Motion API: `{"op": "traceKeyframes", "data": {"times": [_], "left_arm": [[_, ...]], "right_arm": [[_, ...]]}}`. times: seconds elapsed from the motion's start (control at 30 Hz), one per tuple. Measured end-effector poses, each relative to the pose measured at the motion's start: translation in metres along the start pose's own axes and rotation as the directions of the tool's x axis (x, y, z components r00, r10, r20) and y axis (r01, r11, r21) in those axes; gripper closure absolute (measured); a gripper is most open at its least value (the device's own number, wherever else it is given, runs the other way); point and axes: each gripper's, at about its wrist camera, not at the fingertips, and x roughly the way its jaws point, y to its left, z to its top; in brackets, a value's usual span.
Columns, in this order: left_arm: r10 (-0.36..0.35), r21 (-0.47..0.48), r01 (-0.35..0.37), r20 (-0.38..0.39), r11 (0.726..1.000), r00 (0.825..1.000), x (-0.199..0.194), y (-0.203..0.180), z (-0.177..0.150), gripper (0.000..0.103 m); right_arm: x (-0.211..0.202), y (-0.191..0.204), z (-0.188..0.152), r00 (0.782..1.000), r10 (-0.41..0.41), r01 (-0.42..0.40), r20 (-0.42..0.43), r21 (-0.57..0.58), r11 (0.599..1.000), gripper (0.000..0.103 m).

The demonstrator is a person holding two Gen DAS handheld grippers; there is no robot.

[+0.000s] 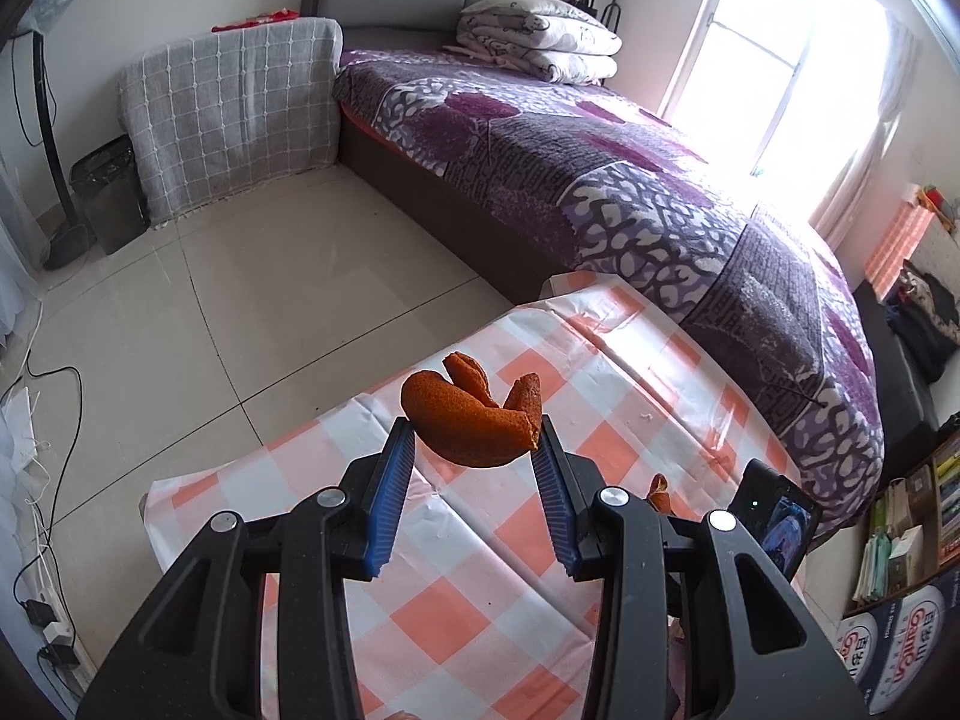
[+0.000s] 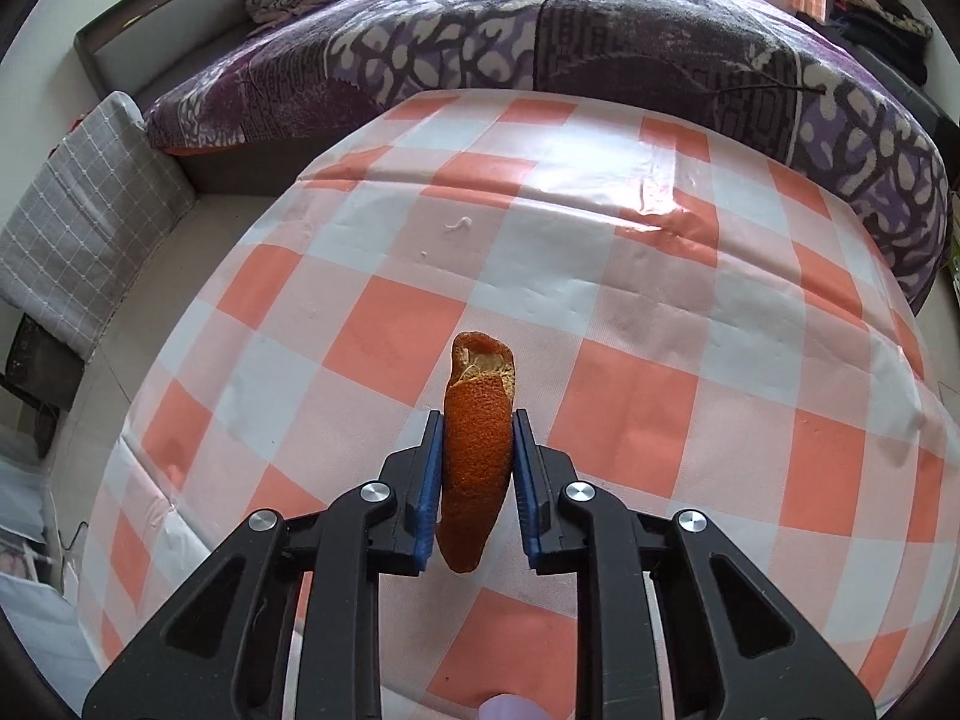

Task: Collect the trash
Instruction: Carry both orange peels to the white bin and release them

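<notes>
2 pieces of orange peel are held clear above the checked table (image 2: 660, 228) — a curled peel (image 1: 468, 420) pinched only at the left gripper (image 1: 477, 441) tips, a folded peel (image 2: 477, 456) clamped narrowly in the right gripper (image 2: 477, 468). The curled piece could be dropped if jolted — its grip looks marginal.

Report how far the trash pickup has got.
Done: both peels are off the checkered table. In hand: the left tool holds a curled orange peel, and the right tool grips a narrow peel strip. Left: neither is binned; the dark trash bin stands across the floor. A white scrap remains on the table.
</notes>
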Motion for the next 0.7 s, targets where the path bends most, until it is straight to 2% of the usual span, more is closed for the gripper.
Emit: {"op": "traceKeyframes", "data": {"times": [0.43,0.7], "left_arm": [[-0.003,0.062,0.001,0.038,0.998,0.999,-0.007,-0.035,-0.011,0.063],[-0.003,0.128,0.001,0.021,0.992,1.000,-0.002,-0.065,-0.028,0.063]], "right_arm": [[-0.074,-0.039,0.016,0.991,0.026,-0.029,0.134,0.021,0.999,0.082],[-0.113,-0.087,0.002,0.988,0.039,-0.051,0.153,0.075,0.996,0.082]]}}
